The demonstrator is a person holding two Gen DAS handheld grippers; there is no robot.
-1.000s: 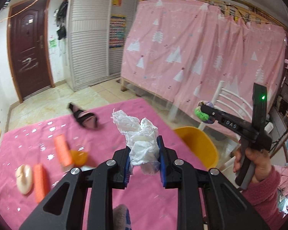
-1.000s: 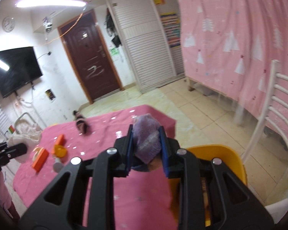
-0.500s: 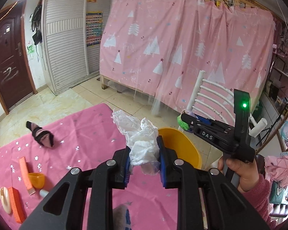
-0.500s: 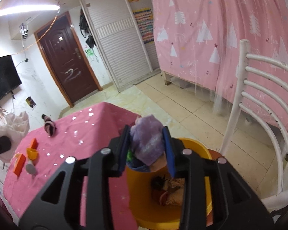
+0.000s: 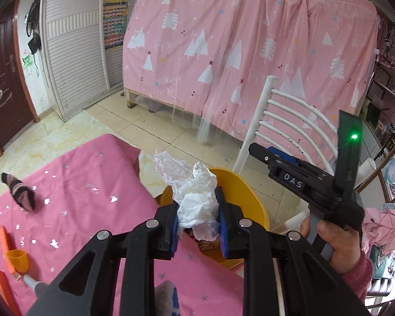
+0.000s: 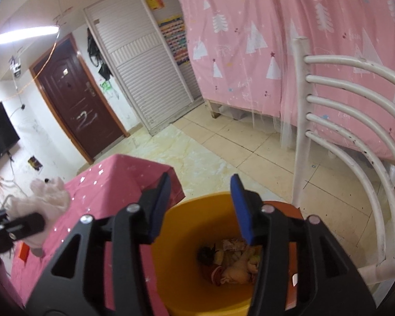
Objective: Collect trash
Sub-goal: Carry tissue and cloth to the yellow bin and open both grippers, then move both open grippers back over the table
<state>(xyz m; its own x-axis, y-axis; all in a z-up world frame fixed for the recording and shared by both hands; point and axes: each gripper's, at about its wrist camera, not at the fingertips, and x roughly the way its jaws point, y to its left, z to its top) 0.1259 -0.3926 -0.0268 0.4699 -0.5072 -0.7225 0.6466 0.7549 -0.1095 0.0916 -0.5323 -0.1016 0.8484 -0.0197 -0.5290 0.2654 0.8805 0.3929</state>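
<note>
1. Your left gripper (image 5: pixel 197 220) is clamped on a crumpled white tissue (image 5: pixel 194 194) at the tabletop (image 5: pixel 92 200) edge, just before the yellow bin (image 5: pixel 246 200).
2. Your right gripper (image 6: pixel 200 208) hangs over that bin (image 6: pixel 181 237); its jaws have just been opening and stand apart, nothing between them.
3. Trash (image 6: pixel 234 263) lies in the bin's bottom.

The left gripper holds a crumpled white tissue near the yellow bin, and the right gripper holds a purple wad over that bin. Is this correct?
Not quite. The right gripper holds nothing: its jaws have just been opening and stand empty above the yellow bin, as the right wrist view shows. The left gripper does hold the crumpled white tissue near the bin.
</note>
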